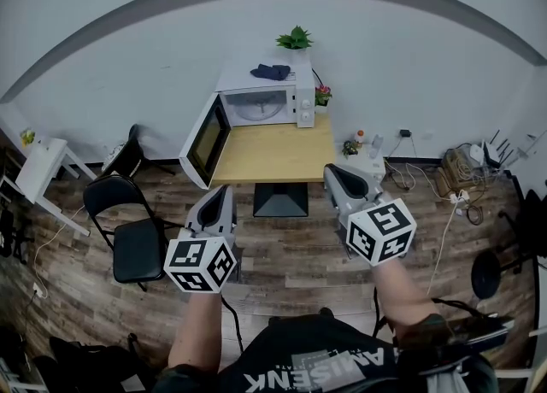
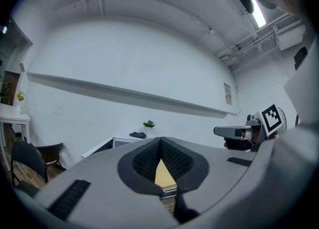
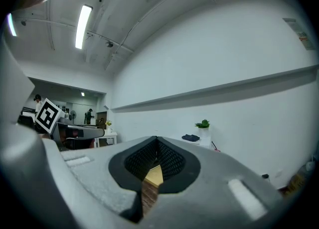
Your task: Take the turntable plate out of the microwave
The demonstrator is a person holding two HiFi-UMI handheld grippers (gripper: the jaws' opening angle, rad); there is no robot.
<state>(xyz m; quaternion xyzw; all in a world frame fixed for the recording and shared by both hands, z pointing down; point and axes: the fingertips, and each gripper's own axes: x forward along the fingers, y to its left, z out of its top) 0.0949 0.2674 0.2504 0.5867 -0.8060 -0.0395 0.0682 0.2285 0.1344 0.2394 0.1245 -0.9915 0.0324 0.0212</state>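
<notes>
**Before the open microwave, both tongs closed and empty**

At far left on the wood-plank floor [image 1: 291, 256] stand a white side table [image 1: 38, 165] and a black folding chair [image 1: 128, 231]. The left tongs [image 1: 224, 189], held well short of the worktop [image 1: 273, 154], have their jaws pressed together with nothing between them. Only a sliver of wood shows past their tips. The microwave [image 1: 301, 101] sits at the back of the pale wooden worktop against a plain white wall [image 1: 171, 58], its door [image 1: 205, 140] swung wide to the left. The turntable plate [image 1: 258, 108] lies inside the cavity, well apart from both tongs. A dark cloth [image 1: 270, 71] and a green plant [image 1: 295, 38] rest on the oven's top, and a small flowering pot [image 1: 322, 95] stands just beside it.

The right tongs [image 1: 329, 170] are likewise closed on nothing. Farther right, cables and a power strip [image 1: 460, 199] trail across the floor.

Readable writing is scarce. The marker cubes [image 1: 381, 231] carry only black-and-white squares, a wall notice [image 2: 228, 93] is too small to read, and the white lettering on the person's black shirt [image 1: 329, 374] is partly cut off.
</notes>
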